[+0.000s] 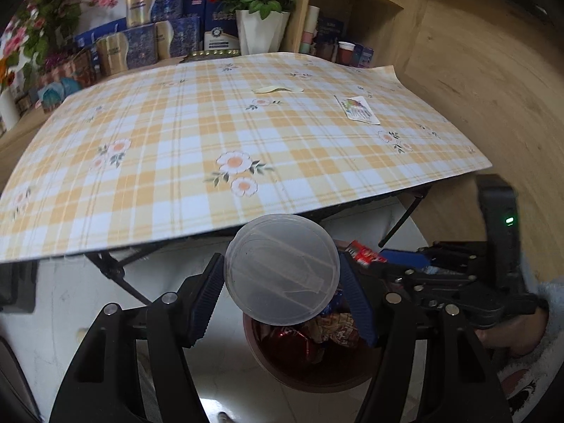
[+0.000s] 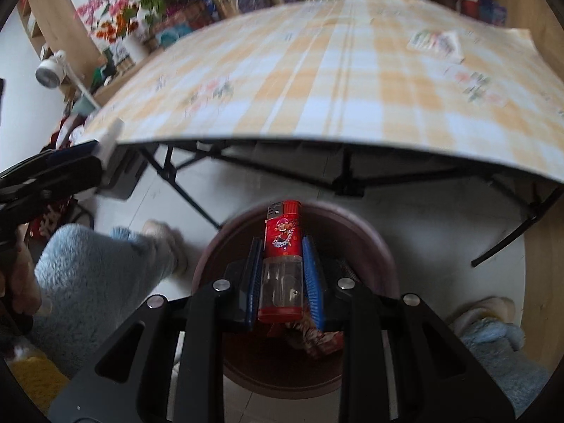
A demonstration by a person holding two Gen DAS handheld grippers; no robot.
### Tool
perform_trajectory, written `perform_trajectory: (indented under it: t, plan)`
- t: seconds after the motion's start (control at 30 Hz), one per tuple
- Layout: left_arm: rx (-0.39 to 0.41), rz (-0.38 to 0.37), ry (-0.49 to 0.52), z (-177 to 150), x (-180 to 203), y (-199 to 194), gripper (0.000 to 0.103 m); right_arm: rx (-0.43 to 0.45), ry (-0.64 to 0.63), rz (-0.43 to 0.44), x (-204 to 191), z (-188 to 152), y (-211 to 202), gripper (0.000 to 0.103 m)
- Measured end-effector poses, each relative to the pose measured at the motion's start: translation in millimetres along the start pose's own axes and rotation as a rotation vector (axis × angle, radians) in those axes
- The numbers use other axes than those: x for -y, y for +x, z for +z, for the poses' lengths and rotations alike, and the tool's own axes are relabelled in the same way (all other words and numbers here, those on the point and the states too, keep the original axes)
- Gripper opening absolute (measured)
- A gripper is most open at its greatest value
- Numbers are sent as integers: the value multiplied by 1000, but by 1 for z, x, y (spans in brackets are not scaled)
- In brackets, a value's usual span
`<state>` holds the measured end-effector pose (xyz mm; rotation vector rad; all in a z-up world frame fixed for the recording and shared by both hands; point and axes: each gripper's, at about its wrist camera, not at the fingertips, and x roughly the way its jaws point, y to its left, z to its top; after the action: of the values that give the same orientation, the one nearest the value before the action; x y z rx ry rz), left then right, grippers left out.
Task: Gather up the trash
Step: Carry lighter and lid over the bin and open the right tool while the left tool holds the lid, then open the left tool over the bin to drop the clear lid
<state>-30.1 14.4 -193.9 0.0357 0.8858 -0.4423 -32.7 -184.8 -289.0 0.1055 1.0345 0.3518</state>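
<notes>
Trash in hand: two pieces, one per gripper, both hanging over the bin (image 2: 382,246) on the floor below the table edge.
Left gripper (image 1: 282,282): jaws about two-thirds apart, pads pressed on opposite rims of a clear round plastic lid (image 1: 282,269).
Right gripper (image 2: 282,275): jaws nearly together, clamped on the clear lower body of a red lighter (image 2: 283,243), red top pointing forward.
Lid handling: probably light, thin, flexible; an edge grip could let it bow or pop free, so squeeze gently.
Lighter handling: probably small, rigid, smooth-sided; a flat-side grip at mid-body looks secure.
Bin contents: crumpled wrappers (image 1: 331,328), number cannot be told.
Tablecloth (image 1: 211,134): two pieces left, one printed packet (image 1: 356,109), one pale flat strip (image 1: 276,89).
Count: two grippers, one bin, one lid, one lighter.
</notes>
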Motion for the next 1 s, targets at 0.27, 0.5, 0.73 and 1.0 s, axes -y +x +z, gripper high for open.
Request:
perform_trajectory:
  t: [0.27,0.5,0.73,1.0]
  plan:
    - [37,5,-67,-7,-13,-9,64,-90,-53,-11,-11,-2,38,26]
    - [21,1,-77,-12,-16,-7,64,-15,-49,7,-19,11,27,58]
    - [9,-10,-74,-15,-14,-2,64,143,-108,-26,-21,15,-25,93]
    - [-24,-16,-24,-22,-3,13,64,304,-212,-226,-6,4,-81,97]
